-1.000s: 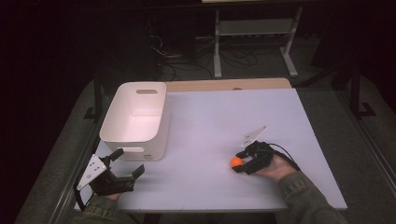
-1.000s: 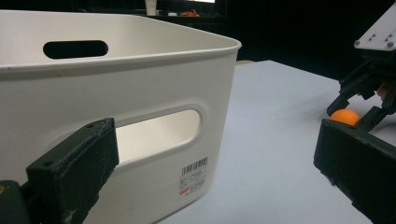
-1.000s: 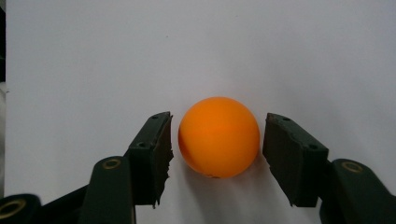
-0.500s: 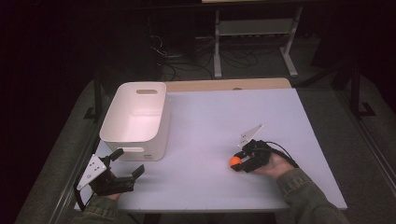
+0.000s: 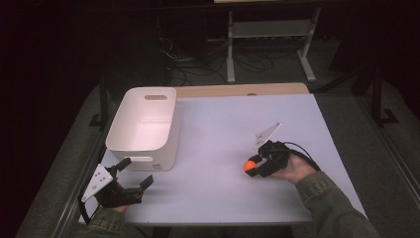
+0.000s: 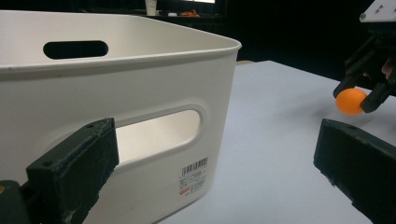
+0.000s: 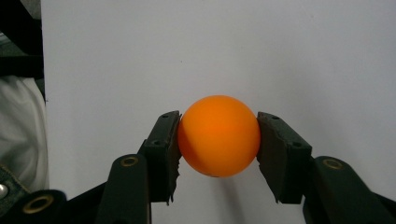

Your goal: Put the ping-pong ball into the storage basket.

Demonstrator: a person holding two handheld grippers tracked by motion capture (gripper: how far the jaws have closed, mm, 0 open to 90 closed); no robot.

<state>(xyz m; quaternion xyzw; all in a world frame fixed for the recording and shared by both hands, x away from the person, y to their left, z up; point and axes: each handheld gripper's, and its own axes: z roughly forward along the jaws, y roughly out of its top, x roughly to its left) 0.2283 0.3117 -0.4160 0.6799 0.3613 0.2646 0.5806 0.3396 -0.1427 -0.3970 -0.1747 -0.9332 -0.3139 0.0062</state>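
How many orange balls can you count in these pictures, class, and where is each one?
1. The orange ball is clamped between the jaws of the right gripper, on the table's right side. The white bin looks empty, though its near wall hides part of the floor.

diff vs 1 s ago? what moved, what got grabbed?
The right tongs have just closed on the orange ball; both pads now press its sides, and the hand has begun lifting it slightly off the white table. The left tongs stayed open in front of the white bin, which has not moved.
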